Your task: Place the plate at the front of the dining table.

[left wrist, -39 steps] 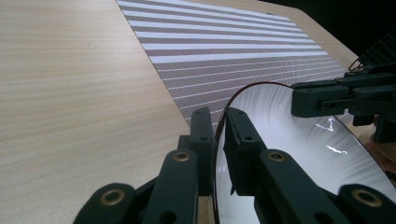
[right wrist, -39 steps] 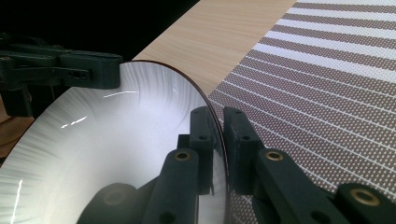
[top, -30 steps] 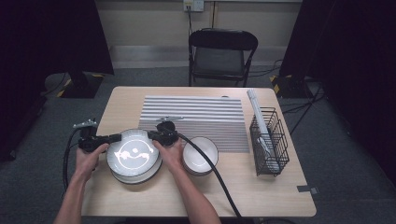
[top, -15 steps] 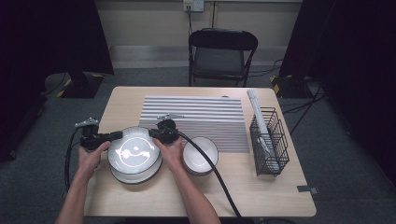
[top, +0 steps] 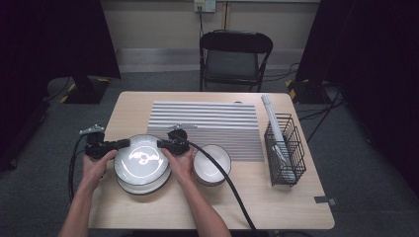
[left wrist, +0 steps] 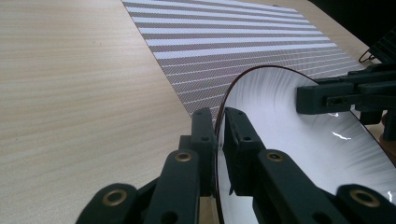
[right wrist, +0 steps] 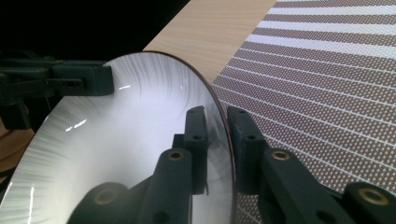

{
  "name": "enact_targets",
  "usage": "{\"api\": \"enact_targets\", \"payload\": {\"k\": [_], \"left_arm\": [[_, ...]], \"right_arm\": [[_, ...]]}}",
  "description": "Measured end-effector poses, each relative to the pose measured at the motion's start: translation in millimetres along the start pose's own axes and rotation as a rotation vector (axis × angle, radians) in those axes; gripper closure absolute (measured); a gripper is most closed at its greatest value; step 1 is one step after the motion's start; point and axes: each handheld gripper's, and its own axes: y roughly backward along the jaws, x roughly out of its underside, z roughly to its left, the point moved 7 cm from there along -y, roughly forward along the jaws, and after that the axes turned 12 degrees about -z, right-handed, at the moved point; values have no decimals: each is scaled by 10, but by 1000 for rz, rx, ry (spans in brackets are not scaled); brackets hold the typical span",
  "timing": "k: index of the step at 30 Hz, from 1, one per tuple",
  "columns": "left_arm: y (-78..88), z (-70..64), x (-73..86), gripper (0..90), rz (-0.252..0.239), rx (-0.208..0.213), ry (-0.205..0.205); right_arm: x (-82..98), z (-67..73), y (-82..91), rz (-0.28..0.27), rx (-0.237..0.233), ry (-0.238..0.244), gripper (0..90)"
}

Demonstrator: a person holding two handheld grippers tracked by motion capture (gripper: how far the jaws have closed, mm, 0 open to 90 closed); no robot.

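Two grippers: both clamp one white plate [top: 142,159], each on an opposite side of its rim.
Left gripper [top: 121,143]: jaws pinched on the plate's left rim; in the left gripper view [left wrist: 217,140] the dark rim edge runs up between the two black jaws.
Right gripper [top: 161,144]: jaws pinched on the plate's right rim; in the right gripper view [right wrist: 218,135] one jaw lies inside the dish, the other outside.
Plate: between the two grippers, lifted and tilted above a second plate [top: 143,186] whose edge shows beneath it, toward the person.
Stack below: the lower plate rests on the table [top: 276,202].
Bowl [top: 212,164]: just beside the right hand [top: 180,165], on its outer side, apart from the held plate.
Striped mat [top: 207,126]: beyond both grippers' tips, flat on the table; the held plate's far rim overlaps its near edge.
Wire basket [top: 283,148]: well apart from the right gripper, past the bowl, at the mat's far side.
Left hand [top: 96,163]: wrapped round the left gripper's body, cable trailing off the table edge.
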Motion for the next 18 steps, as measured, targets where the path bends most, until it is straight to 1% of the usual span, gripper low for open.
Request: {"api": "enact_targets", "payload": {"k": [3, 5, 7, 9, 10, 11, 13, 17, 18], "left_arm": [[5, 6, 7, 826, 6, -2, 1], [10, -1, 12, 822, 11, -12, 6], [20, 5, 15, 794, 8, -18, 17], [35, -4, 35, 794, 17, -3, 25], [43, 7, 48, 805, 27, -11, 13], [49, 7, 51, 821, 25, -9, 26], [49, 16, 40, 833, 22, -2, 37], [29, 12, 16, 837, 22, -3, 21], [24, 15, 6, 837, 13, -3, 20]], "right_arm": [[0, -1, 7, -7, -4, 3, 822], [-1, -2, 8, -9, -6, 7, 823], [-3, 0, 9, -10, -6, 10, 824], [-2, 0, 9, -11, -6, 11, 824], [-3, 0, 9, -11, -6, 12, 824], [-3, 0, 9, -12, -6, 13, 824], [-6, 0, 8, -16, -5, 19, 824], [-31, 2, 9, -24, 0, 34, 825], [-40, 1, 9, -25, 0, 38, 825]]}}
